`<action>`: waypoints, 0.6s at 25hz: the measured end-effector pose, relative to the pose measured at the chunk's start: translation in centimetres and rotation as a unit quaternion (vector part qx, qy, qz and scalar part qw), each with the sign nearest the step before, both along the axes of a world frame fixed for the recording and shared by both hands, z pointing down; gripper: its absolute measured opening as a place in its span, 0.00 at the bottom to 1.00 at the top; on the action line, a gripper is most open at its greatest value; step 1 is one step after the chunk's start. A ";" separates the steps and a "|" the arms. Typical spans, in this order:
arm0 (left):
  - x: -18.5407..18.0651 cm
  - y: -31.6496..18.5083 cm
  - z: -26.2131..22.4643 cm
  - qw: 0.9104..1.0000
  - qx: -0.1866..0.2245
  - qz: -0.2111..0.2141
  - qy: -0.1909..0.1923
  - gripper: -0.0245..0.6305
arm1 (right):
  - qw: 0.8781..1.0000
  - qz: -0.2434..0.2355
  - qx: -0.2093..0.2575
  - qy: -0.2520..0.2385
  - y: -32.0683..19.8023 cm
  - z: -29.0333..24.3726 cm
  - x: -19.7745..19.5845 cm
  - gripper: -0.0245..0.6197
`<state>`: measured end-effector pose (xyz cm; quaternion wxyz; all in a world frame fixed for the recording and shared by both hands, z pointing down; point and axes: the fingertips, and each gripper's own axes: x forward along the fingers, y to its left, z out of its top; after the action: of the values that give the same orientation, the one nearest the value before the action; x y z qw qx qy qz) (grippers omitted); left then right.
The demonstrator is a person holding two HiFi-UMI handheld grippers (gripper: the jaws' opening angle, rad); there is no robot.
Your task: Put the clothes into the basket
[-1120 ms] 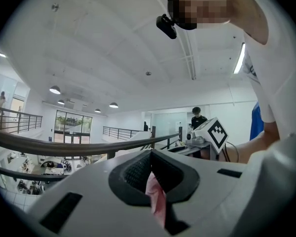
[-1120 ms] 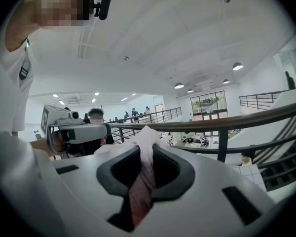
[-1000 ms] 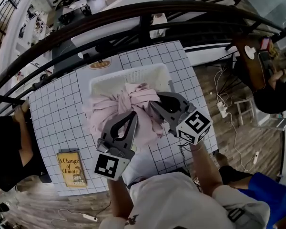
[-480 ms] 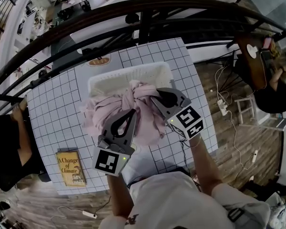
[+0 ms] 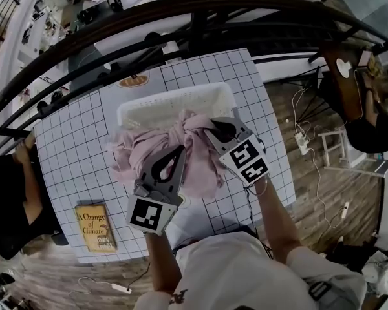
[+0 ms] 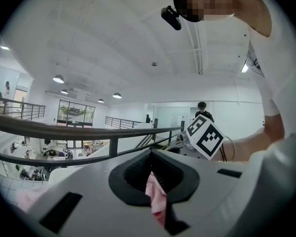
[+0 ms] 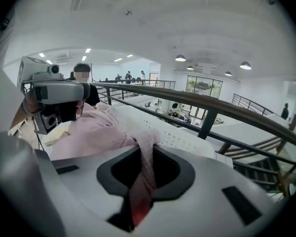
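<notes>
Jaws of the left gripper (image 6: pixel 156 192) and right gripper (image 7: pixel 140 181) both pinch the bunched pink clothes (image 5: pixel 145 155), which hang over the 6 o'clock rim of the white basket (image 5: pixel 161 103), seemingly partly inside; lowering and release are left.

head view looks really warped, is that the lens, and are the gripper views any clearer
Head view: fisheye bend, the railing arcs and the table's grid lines curve; sharp. Left gripper view: black circular border, pink cloth between the jaws soft. Right gripper view: same border, cloth nearest the lens blurs.
</notes>
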<state>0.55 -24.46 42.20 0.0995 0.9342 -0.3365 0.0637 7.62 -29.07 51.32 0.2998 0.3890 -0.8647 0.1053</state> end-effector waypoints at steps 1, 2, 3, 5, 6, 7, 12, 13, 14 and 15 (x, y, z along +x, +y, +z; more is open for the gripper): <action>0.1 0.0 0.1 1.000 0.000 0.001 -0.001 0.04 | 1.000 -0.001 -0.004 0.007 0.0 0.4 0.0 0.14; 0.1 -0.1 0.2 1.000 0.000 0.001 -0.001 0.04 | 1.000 -0.002 -0.009 0.014 -0.1 0.7 0.0 0.14; 0.2 -0.2 0.3 1.000 -0.001 0.001 -0.002 0.04 | 1.000 -0.003 -0.013 0.021 -0.1 1.1 0.1 0.14; 0.2 -0.4 0.5 1.000 -0.004 0.001 -0.002 0.04 | 0.999 -0.006 -0.024 0.038 -0.2 1.7 0.2 0.14; 0.2 -0.4 0.6 1.000 -0.005 0.001 -0.002 0.04 | 0.998 -0.007 -0.029 0.048 -0.3 2.0 0.3 0.14; 0.2 -0.5 0.7 1.000 -0.007 0.000 -0.002 0.04 | 0.998 -0.009 -0.032 0.058 -0.3 2.2 0.4 0.14; 0.2 -0.9 1.2 1.000 -0.011 -0.001 -0.002 0.04 | 0.993 -0.038 -0.035 0.104 -0.5 3.2 -0.3 0.14; 0.2 -0.9 1.3 1.000 -0.012 -0.001 -0.003 0.04 | 0.991 -0.046 -0.036 0.117 -0.4 3.6 -0.5 0.14; 0.2 -0.9 1.4 1.000 -0.012 -0.001 -0.003 0.04 | 0.989 -0.055 -0.037 0.130 -0.3 4.0 -0.6 0.14; 0.2 -1.0 1.4 1.000 -0.012 -0.001 -0.003 0.04 | 0.987 -0.062 -0.038 0.143 -0.2 4.4 -0.8 0.14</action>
<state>0.78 -25.43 43.61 0.1097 0.9324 -0.3372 0.0703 6.81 -29.23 55.71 0.4406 0.3344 -0.8308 0.0625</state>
